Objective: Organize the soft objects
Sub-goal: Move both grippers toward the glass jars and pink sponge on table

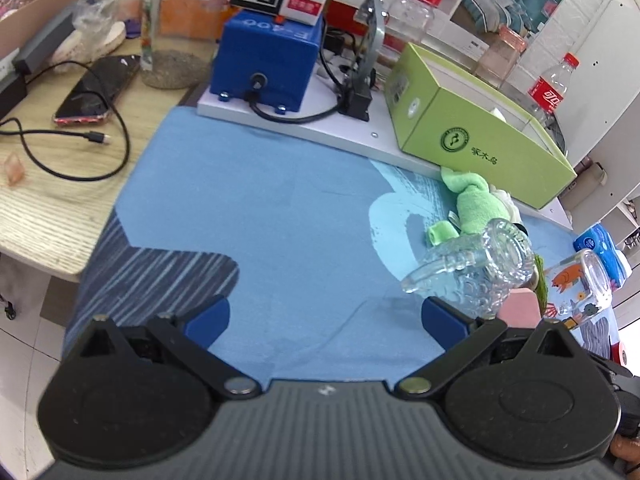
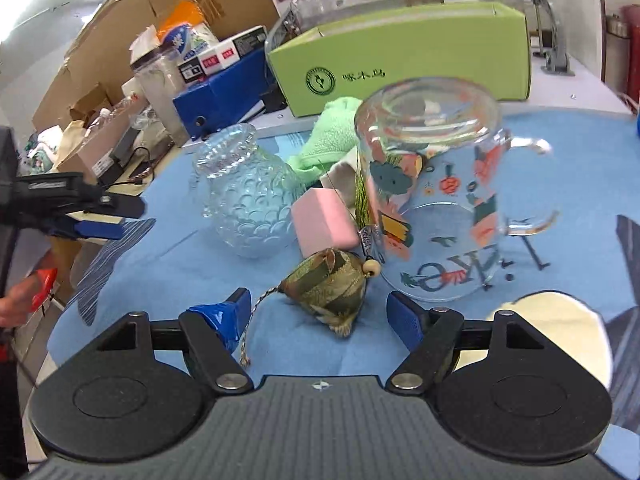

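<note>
Two glass vessels stand ahead of the right tool (image 2: 318,312): a printed glass mug (image 2: 436,200) w/ handle, just beyond its right finger, and a scale-patterned glass jar (image 2: 244,196), ahead-left. Can't make out anything lying inside either one. Between them sits a pink block (image 2: 324,220), touching or nearly touching the jar's side. Behind the pair, a green towel (image 2: 332,136) lies bunched against a long green box (image 2: 404,52); box top is open, contents not visible from here.

Right tool points steeply down at the blue cloth (image 2: 560,152) covering the desk. Its jaws are parted about mid-width, clamping nothing. A small olive-patterned fabric pouch (image 2: 332,288) w/ bead and braided cord lies on the cloth between the blue pads (image 2: 404,320), slightly ahead of them; pads look clear of it on both sides. Cord trails back past the left pad.

Left tool (image 1: 326,320) is spread very wide, nothing between its fingers, only bare blue cloth beneath. It also tilts downward. Jar, pink block, mug sit just ahead of its right finger; towel and green box further ahead-right. Far ahead-left, off the cloth: a phone (image 1: 96,92) w/ black cable (image 1: 80,136) on the wooden desk (image 1: 48,208). In the right view, the left tool appears far left, w/ a fingertip of the holding hand at the frame edge.
</note>
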{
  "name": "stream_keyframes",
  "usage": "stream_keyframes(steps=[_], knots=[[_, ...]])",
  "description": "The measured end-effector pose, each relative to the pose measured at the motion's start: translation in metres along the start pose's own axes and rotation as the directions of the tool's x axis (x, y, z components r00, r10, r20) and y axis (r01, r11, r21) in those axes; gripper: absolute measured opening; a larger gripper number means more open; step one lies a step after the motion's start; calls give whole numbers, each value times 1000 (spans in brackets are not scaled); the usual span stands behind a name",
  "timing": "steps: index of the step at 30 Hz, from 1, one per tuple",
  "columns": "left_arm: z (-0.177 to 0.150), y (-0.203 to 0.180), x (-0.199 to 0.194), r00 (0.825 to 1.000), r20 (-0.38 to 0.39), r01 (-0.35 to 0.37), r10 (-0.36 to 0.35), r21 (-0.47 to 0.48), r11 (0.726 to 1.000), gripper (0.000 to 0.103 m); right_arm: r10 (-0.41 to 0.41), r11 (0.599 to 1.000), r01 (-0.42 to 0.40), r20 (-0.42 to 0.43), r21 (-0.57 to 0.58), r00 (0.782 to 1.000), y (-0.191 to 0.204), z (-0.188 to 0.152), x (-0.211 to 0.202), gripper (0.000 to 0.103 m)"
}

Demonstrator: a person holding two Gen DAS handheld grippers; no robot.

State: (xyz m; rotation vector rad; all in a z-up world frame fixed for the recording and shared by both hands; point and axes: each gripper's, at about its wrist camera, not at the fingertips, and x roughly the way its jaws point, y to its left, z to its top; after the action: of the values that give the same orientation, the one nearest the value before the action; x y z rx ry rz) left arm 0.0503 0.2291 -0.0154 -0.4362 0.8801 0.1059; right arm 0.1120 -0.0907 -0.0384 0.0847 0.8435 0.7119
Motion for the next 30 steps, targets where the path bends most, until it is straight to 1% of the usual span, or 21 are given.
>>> stream_keyframes(steps=[2,3,4,5,6,7,8,9,10,12,14,16,18,20,23,25,26,28,30], knots=[[1,5,1,1000,-4,-9,9,-7,1000,101,10,1000,-10,7,9,1000,5,3,6,64],[1,7,1,1000,-5,-10,10,-13,1000,101,31,999,-31,6,21,999,9,4,9,64],[1,9,2,1000,-5,-10,10,-18,1000,101,66,997,-65,-2,34,998,14,5,12,65],[2,11,3,1000,-5,-12,11,-24,1000,101,118,993,-117,-20,34,993,22,4,15,65],[2,13,3,1000,-4,-13,13,-29,999,101,190,982,-189,-39,23,981,30,3,17,65],[3,16,3,1000,-3,-14,14,-34,999,101,272,962,-272,-71,14,960,39,2,20,64],[3,17,3,1000,-3,-16,16,-39,999,101,315,949,-316,-86,3,945,47,2,20,63],[3,19,2,1000,-2,-16,16,-42,999,101,320,947,-322,-83,-14,944,53,3,18,63],[3,20,2,1000,-2,-15,15,-45,999,101,295,954,-298,-67,-42,953,57,5,12,63],[2,21,2,1000,-9,-8,8,-46,999,101,220,971,-223,-37,-91,975,56,11,2,64],[0,17,-1,1000,-16,9,-10,-22,1000,101,158,982,-161,-32,-102,987,49,13,-6,64],[-4,9,-4,999,-26,22,-22,20,1000,101,104,991,-103,2,-86,995,35,14,-13,64],[-13,-6,-7,999,-39,38,-35,78,996,101,52,998,-51,25,-45,998,23,15,-11,64],[-23,-20,-8,996,-68,65,-56,143,988,101,34,999,-34,33,-14,999,16,14,-6,64],[-41,-46,-7,989,-121,115,-87,249,962,101,53,998,-54,34,20,998,17,14,4,64],[-52,-63,-4,984,-145,149,-108,309,940,101,67,997,-68,31,37,997,17,12,7,64],[-56,-73,-2,980,-155,170,-123,343,924,101,70,996,-72,41,56,997,16,11,6,64],[-62,-88,2,978,-157,191,-139,393,899,101,64,994,-68,54,89,997,10,8,-1,64],[-67,-102,9,978,-157,197,-140,450,871,101,37,995,-41,54,85,998,6,5,-8,64]])
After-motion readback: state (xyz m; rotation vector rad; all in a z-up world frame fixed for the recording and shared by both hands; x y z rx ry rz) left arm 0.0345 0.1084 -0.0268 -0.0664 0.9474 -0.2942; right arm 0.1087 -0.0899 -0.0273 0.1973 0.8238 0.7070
